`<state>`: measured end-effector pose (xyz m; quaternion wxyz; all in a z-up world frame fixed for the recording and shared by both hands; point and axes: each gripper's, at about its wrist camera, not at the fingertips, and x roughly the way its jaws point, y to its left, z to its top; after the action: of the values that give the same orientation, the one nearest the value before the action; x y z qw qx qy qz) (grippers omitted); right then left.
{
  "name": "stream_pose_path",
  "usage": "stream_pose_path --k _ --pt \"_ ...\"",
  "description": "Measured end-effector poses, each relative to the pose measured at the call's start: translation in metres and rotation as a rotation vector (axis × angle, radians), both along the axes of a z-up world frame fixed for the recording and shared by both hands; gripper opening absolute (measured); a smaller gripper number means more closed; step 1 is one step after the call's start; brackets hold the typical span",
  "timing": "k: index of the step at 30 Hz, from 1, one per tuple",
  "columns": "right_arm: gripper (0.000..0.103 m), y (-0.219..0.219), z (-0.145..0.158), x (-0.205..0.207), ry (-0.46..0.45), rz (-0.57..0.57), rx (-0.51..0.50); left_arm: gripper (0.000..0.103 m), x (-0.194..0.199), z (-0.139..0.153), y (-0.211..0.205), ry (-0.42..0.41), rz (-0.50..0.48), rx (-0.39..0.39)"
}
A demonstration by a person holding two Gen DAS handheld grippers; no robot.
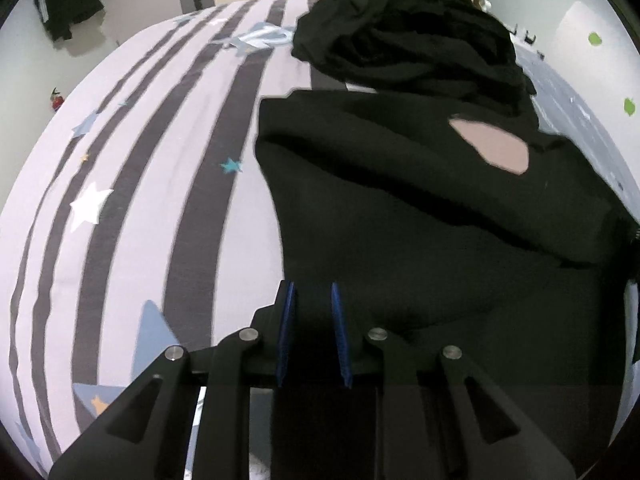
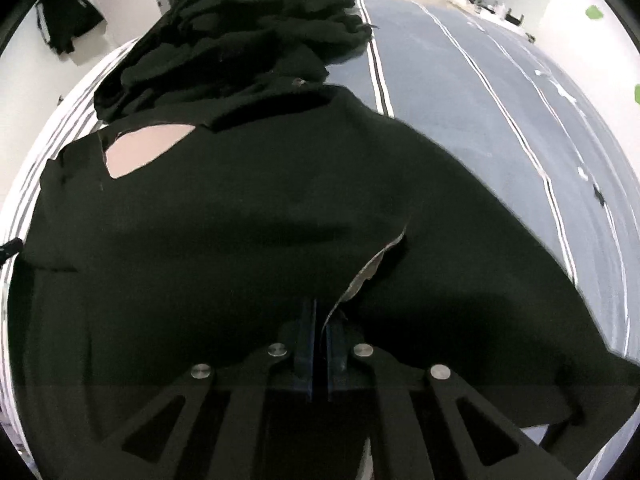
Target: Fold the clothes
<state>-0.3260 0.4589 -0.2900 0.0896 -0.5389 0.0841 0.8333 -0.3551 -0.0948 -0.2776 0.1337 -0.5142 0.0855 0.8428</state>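
While the black garment (image 1: 400, 208) lay spread over the bed (image 1: 132, 184), both claws were down at its near edge, and here is how it stood.

Black garment: flat across the bed, its near hem toward both cameras, a pink neck label (image 1: 494, 148) showing at its far end; the same label appeared in the right wrist view (image 2: 144, 148).

Left claw (image 1: 312, 304): blue pads (image 1: 286, 320) set a little apart, a narrow gap, with dark cloth of the black garment lying in that gap; whether the pads truly pinched it, I could not tell.

Right claw (image 2: 320, 320): pads nearly together, clamped on a fold of the black garment, and a pale inner edge of the cloth curled up just beside the right pad.

Clothes pile (image 1: 404, 36): a crumpled heap of black clothing beyond the black garment's far end, touching or overlapping its collar; in the right wrist view the heap (image 2: 248, 32) rose just behind the label.

Bed: pale lilac cover with dark grey stripes and printed stars to the left of the black garment; a grey-blue cover (image 2: 480, 120) with thin white lines to the right of it.

Hanging jacket (image 1: 66, 4): dark, on the wall well beyond the black garment, to the left.

Green stickers (image 1: 595, 38): on the white wall far right of the black garment.
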Motion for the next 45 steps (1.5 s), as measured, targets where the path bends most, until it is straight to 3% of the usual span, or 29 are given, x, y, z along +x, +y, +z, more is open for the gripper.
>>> stream_pose_path --k 4,8,11,13,15,19,25,29,35,36,37,38,45 --pt "0.003 0.021 0.02 -0.023 0.033 -0.024 -0.036 0.017 -0.003 -0.012 0.008 0.006 -0.037 -0.066" --pt "0.003 0.047 0.039 -0.055 0.065 -0.095 -0.087 0.017 -0.005 -0.011 0.006 0.002 -0.045 -0.065" --pt "0.005 0.069 0.03 -0.079 0.018 -0.158 -0.13 0.017 -0.007 -0.009 0.001 -0.008 -0.026 -0.053" --pt "0.014 0.079 0.015 -0.087 -0.027 -0.203 -0.102 0.017 -0.009 -0.008 -0.005 -0.021 0.0 -0.029" --pt "0.016 0.087 0.006 -0.085 -0.044 -0.243 -0.095 0.017 -0.009 -0.006 -0.009 -0.021 0.021 -0.015" --pt "0.04 0.085 0.019 -0.061 0.019 -0.245 -0.057 0.017 -0.005 -0.001 -0.009 -0.016 0.012 -0.008" --pt "0.043 0.054 0.023 -0.031 0.037 -0.117 -0.025 0.017 0.001 0.006 -0.009 -0.006 -0.006 0.0" --pt "0.043 0.029 0.01 -0.037 0.026 -0.05 -0.011 0.017 0.013 0.014 0.001 0.0 -0.07 0.003" --pt "0.043 0.024 -0.016 -0.062 -0.056 -0.106 -0.072 0.017 0.012 0.009 0.016 -0.027 -0.098 0.018" --pt "0.038 0.024 -0.017 -0.062 -0.054 -0.113 -0.075 0.017 0.011 0.007 0.017 -0.029 -0.099 0.021" --pt "0.019 0.025 -0.016 -0.062 -0.051 -0.116 -0.074 0.017 0.011 0.006 0.018 -0.031 -0.101 0.024" --pt "0.009 0.025 -0.014 -0.059 -0.046 -0.116 -0.07 0.017 0.012 0.006 0.019 -0.03 -0.103 0.025" --pt "0.008 0.028 0.014 -0.023 -0.01 -0.14 -0.132 0.017 0.019 0.006 0.016 -0.042 -0.095 0.05"
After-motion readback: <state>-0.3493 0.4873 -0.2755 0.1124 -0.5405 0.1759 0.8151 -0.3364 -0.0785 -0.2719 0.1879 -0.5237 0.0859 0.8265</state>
